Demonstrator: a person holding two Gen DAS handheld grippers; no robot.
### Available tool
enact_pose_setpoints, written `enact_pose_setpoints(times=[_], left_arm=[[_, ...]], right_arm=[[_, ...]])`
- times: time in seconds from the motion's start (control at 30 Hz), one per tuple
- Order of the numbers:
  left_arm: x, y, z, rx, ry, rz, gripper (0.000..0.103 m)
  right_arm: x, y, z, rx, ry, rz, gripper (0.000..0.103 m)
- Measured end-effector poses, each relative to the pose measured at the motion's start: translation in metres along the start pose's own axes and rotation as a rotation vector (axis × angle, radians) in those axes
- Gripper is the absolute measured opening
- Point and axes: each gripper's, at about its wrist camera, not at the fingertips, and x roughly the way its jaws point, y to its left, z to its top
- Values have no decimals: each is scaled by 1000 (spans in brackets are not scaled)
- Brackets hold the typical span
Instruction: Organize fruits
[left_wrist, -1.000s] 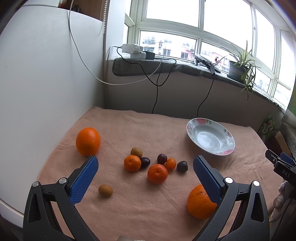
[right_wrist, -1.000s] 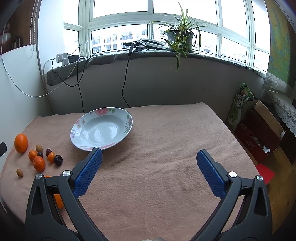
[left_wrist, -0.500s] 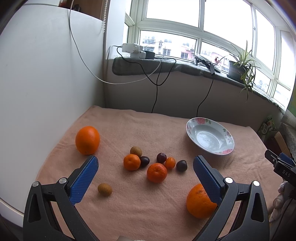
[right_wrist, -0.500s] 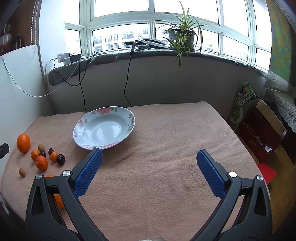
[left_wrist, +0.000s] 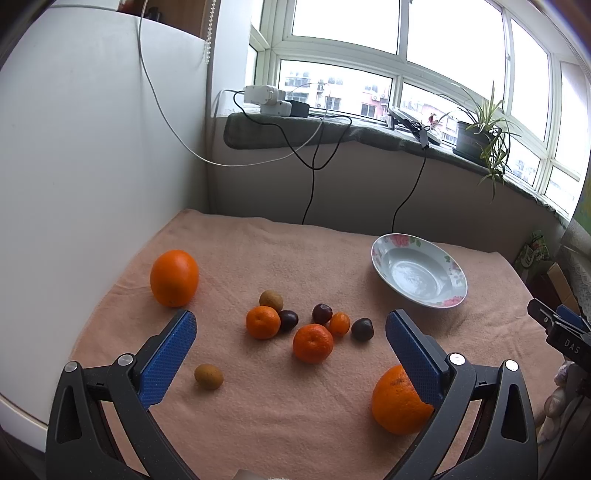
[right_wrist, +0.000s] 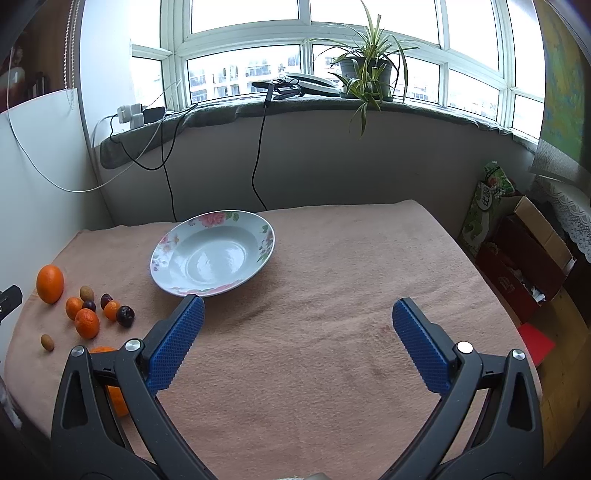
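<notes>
My left hand-held gripper (left_wrist: 291, 353) hangs over the table (left_wrist: 258, 258) with its blue pads spread wide and nothing between them. Out at ten o'clock from it sits the big orange (left_wrist: 174, 277), alone near the white wall. Down at eight o'clock, just beside my left pad, lies a small brown fruit (left_wrist: 208, 376). Straight ahead at twelve o'clock is the cluster: another brown fruit (left_wrist: 271, 300) at the back, a tangerine (left_wrist: 263, 322) touching a dark plum (left_wrist: 288, 319), then a second dark plum (left_wrist: 322, 313) against a tiny orange kumquat (left_wrist: 339, 323), a larger tangerine (left_wrist: 313, 343) in front, and a third dark plum (left_wrist: 362, 329) on the right end. At four o'clock a second big orange (left_wrist: 397, 404) sits partly behind my right pad, not gripped. At two o'clock, well apart from the fruit, the floral plate (left_wrist: 454, 291) rests empty. Over on the right, my right hand-held gripper (right_wrist: 298, 341) is also spread open, holding nothing, above bare pink cloth; the floral plate lies at eleven o'clock just past its left pad, and the fruit cluster sits far off at nine o'clock.
</notes>
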Motion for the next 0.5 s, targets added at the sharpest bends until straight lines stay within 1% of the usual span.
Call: enact_pose_setpoints(times=[0.5], left_arm=[[0, -1, -1, 1, 3, -1, 102]], right_arm=[[1, 0, 0, 5, 11, 9, 103]])
